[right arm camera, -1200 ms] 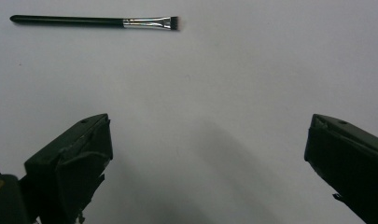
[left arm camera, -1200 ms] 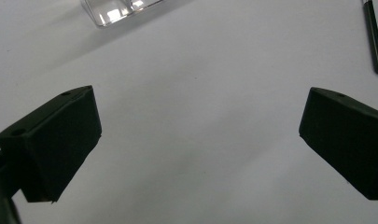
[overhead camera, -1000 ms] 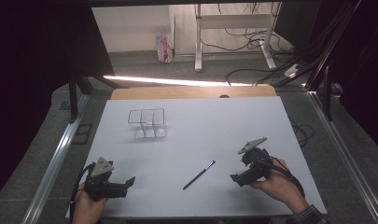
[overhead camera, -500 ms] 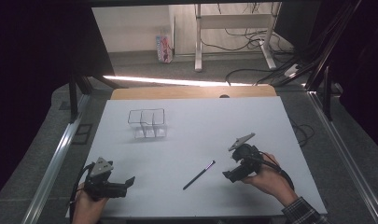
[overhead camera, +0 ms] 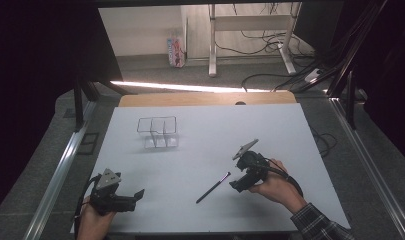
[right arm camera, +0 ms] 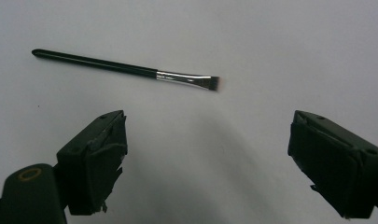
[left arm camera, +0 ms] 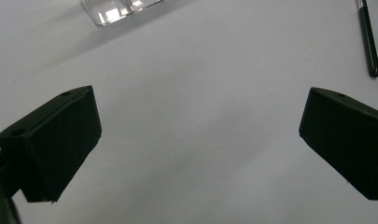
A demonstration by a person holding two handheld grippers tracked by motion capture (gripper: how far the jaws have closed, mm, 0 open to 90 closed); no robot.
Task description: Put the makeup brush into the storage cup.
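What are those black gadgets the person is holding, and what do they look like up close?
Each hand holds a black two-jaw gripper: the left gripper and right gripper have chunky, wedge-shaped black jaws, a grey three-cornered plate on top and a trailing black cable. A plaid sleeve covers the right forearm.

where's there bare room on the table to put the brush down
Most of the white table is bare: the stretch right of the clear organizer, and the patch between the left gripper and the brush. It's tightest beside the right gripper.
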